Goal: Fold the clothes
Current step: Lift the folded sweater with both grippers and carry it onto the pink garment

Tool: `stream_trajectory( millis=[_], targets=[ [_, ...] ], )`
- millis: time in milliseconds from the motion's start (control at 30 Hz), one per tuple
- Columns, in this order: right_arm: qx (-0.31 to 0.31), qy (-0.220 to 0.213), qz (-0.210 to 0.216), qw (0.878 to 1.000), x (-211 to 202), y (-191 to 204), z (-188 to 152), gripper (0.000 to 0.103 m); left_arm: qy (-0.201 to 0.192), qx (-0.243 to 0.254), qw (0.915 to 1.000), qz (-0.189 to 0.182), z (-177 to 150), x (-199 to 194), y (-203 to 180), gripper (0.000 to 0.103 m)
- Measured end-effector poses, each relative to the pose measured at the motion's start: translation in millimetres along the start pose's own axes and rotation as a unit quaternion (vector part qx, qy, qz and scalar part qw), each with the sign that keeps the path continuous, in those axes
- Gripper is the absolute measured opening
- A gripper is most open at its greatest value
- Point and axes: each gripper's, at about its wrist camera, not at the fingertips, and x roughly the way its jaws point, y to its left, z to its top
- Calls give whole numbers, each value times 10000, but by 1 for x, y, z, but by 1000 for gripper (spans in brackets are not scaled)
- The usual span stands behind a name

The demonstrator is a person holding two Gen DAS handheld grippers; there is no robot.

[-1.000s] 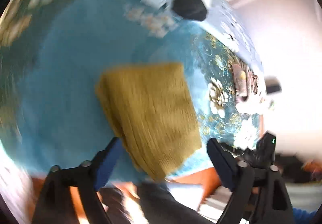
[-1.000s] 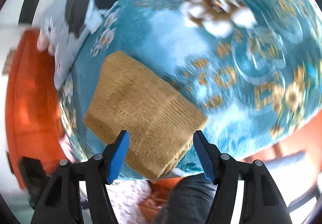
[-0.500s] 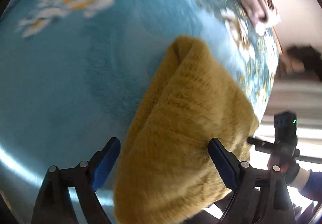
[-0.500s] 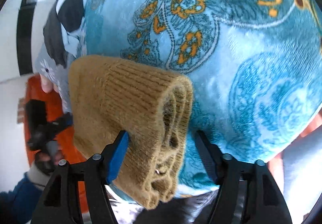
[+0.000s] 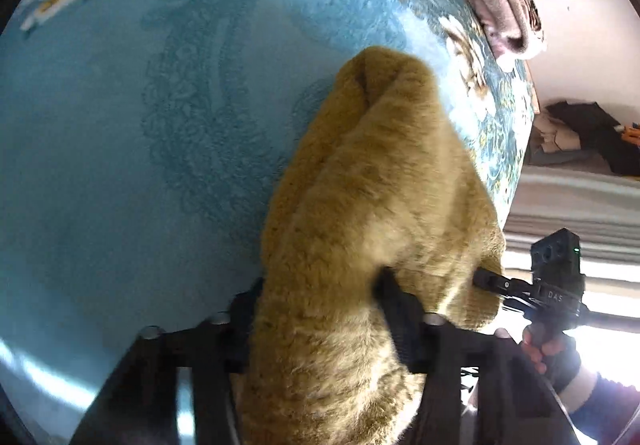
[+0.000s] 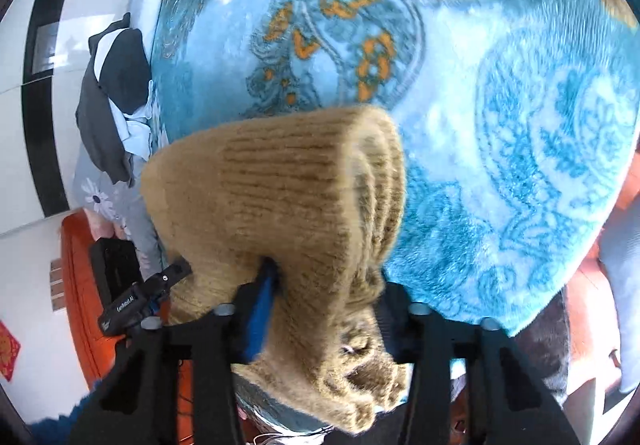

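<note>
A folded mustard-yellow knit sweater [image 5: 380,205] lies bunched on a blue patterned blanket [image 5: 140,145]. My left gripper [image 5: 320,297] is shut on the sweater's near edge, and the knit covers its fingertips. In the right wrist view the sweater [image 6: 288,197] shows its ribbed hem, and my right gripper [image 6: 320,293] is shut on it, one blue pad [image 6: 260,309] pressing into the knit. The right gripper also shows in the left wrist view [image 5: 492,281] at the sweater's far side. The left gripper shows in the right wrist view [image 6: 168,277] at the sweater's left.
A pinkish folded garment [image 5: 500,1] lies at the blanket's far right edge. A dark and white garment [image 6: 116,97] lies on a grey floral sheet [image 6: 120,205] at the left. An orange wooden bed frame [image 6: 76,285] edges the blanket [image 6: 500,125].
Both grippers were open around the sweater half a second ago; now both have closed on it. The sweater has bunched up between them.
</note>
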Motion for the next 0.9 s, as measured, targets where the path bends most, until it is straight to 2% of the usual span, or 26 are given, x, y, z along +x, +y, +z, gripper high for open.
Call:
stream_trajectory(
  millis=[100, 233, 333, 467, 567, 633, 767, 900],
  targets=[
    [-107, -13, -146, 9998, -11, 20, 0, 31, -217, -90, 9997, 45, -14, -25, -14, 33],
    [-254, -32, -221, 9994, -33, 53, 0, 30, -429, -124, 9990, -82, -36, -62, -40, 32],
    [-530, -94, -319, 9980, -68, 78, 2, 30, -610, -243, 9975, -251, -47, -88, -57, 32],
    [-975, -215, -376, 9943, -119, 113, 21, 30, -838, -91, 9957, -396, -42, -118, -94, 32],
    [-1300, -316, -379, 9903, -158, 134, 45, 30, -1031, 150, 9933, -499, -10, -134, -136, 32],
    [-1561, -399, -420, 9860, -185, 150, 74, 30, -1160, 341, 9912, -547, 20, -133, -169, 32],
    [-2019, -562, -419, 9769, -244, 170, 149, 30, -1349, 629, 9870, -606, 91, -125, -240, 32],
    [-2450, -542, -538, 9665, -293, 185, 247, 30, -1355, 618, 9867, -658, 171, -97, -304, 32]
  ],
)
